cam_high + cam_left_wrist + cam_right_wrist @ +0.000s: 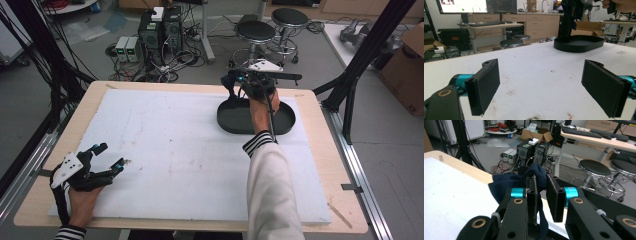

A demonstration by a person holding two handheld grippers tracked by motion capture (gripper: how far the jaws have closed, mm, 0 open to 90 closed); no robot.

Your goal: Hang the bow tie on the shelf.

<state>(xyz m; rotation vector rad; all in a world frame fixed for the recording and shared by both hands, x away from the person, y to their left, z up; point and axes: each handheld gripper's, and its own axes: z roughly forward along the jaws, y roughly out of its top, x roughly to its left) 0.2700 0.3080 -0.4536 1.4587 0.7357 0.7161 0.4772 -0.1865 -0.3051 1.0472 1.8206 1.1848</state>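
Note:
My right gripper point(236, 80) is held above the far left end of a black oval tray point(286, 123). A dark blue cloth point(229, 91) hangs from it toward the tray's left rim. In the right gripper view the cloth point(506, 185) is bunched over and between the narrowly spaced jaws of the right gripper point(542, 179), with a strand trailing down between them. My left gripper point(112, 155) rests low over the white mat point(165, 145) at the near left. The left gripper point(541, 87) stands open, with nothing between its pads point(485, 85). Farther off, the cloth point(572, 13) dangles over the tray point(579, 46).
The white mat covers most of the wooden table point(320, 150). Black frame posts point(367, 55) stand at the right edge and cables at the left. Stools point(256, 32) and computer towers point(161, 30) stand on the floor beyond the far edge.

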